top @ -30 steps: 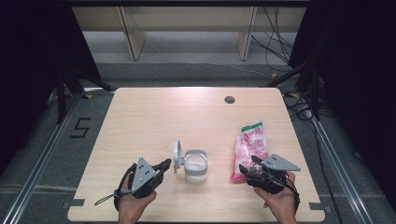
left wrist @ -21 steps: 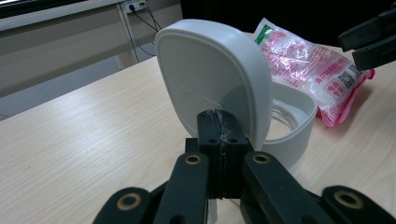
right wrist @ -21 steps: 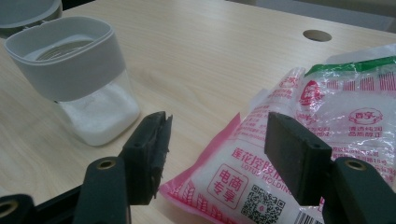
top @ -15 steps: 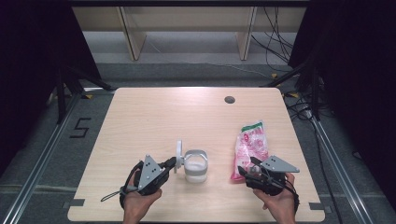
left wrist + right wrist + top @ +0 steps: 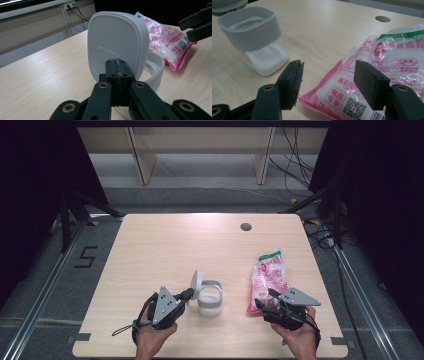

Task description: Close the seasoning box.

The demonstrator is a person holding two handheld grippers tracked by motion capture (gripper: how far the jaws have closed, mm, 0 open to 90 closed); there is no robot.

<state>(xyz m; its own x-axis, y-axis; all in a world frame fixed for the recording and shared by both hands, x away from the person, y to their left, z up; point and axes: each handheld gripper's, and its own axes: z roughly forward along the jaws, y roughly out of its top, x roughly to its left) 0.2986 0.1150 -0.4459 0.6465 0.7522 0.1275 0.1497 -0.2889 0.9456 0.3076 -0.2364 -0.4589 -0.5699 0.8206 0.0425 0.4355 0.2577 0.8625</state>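
The jar (image 5: 209, 299) stands on the surface (image 5: 165, 250), its lid (image 5: 115, 45) tipped up. The left claw (image 5: 117, 72) is pressed together by the lid. The right claw (image 5: 332, 82) is apart over the bag (image 5: 269, 277), right of the jar.

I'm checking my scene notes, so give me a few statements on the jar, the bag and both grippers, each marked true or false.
1. The white hinged lid of the clear plastic jar stands open. True.
2. The left gripper is open. False: its jaws are shut.
3. The right gripper has its jaws spread at the near end of the pink printed bag. True.
4. The jar is empty. False: white powder fills its lower part.
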